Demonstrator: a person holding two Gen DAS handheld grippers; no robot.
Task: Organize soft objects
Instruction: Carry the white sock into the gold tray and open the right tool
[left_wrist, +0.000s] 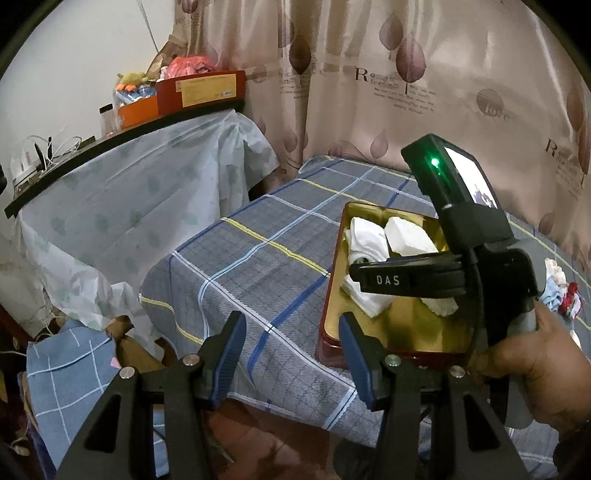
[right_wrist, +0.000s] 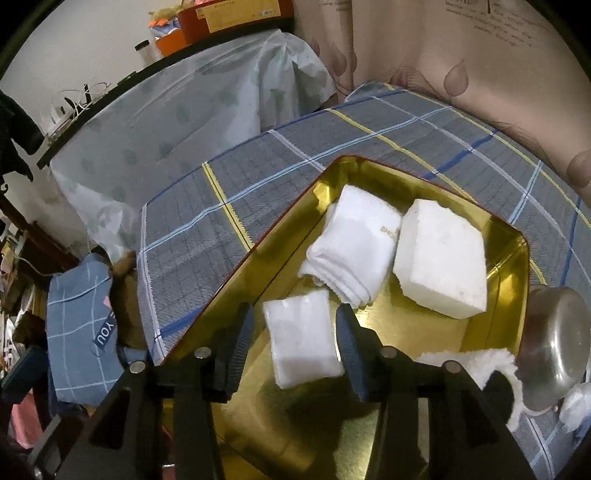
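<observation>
My right hand-held gripper (right_wrist: 295, 332) hangs over the gold tin (right_wrist: 369, 424) on the checked worktop (right_wrist: 207, 236), jaws parted around a small folded white cloth (right_wrist: 301, 338) without pressing it. My left hand-held gripper (left_wrist: 291, 347) stands open and empty, left of the tin.

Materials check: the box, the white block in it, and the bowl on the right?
Box: looks like metal tin, glossy gold inside, mirror-like reflections, red outer rim. White block: likely foam or sponge, matte, crisp edges, chipped corner. Bowl: likely stainless steel, brushed silver sheen.
</observation>
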